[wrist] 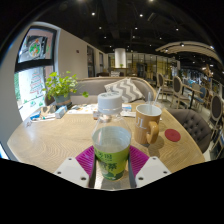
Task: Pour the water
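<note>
On the wooden table (45,140), the gripper (112,163) held a white-capped water bottle (111,140) clamped upright between its pads, so pouring well meant carrying it right to the near paper cup (148,122) and tilting slowly.

Bottle (111,140) left of cup (148,122)

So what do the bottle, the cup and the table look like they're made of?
Bottle, between the hand-held gripper pads: clear plastic, see-through, with a white cap and green label. Cup: probably brown paper, matte. Table: light wood or laminate with a smooth sheen.
</note>
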### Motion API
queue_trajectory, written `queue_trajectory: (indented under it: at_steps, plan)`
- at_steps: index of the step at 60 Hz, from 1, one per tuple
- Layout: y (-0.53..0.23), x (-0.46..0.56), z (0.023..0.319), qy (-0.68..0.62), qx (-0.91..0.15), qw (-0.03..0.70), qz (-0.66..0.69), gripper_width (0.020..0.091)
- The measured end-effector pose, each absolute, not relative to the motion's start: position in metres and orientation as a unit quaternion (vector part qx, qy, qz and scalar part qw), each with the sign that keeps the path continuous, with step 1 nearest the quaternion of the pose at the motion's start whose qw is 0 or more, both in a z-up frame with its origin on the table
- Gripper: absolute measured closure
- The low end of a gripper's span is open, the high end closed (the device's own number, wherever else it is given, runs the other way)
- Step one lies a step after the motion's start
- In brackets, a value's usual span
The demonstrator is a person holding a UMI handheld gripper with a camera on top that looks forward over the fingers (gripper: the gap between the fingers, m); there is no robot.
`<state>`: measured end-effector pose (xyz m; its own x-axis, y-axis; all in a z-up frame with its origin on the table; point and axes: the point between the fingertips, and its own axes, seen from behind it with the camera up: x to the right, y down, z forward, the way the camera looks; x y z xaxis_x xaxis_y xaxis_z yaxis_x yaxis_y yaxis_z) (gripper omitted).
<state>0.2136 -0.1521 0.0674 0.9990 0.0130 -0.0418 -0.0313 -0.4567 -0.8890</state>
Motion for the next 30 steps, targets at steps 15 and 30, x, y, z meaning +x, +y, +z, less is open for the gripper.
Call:
queue_trajectory:
  at_steps: [15, 30]
  plan:
    - [-0.153, 0.208, 0.073, -0.019, -0.867, 0.499, 0.012, 0.0717]
    - [-0.119, 0.167, 0.160, 0.062, -0.839, 0.520, 0.149, 0.0718]
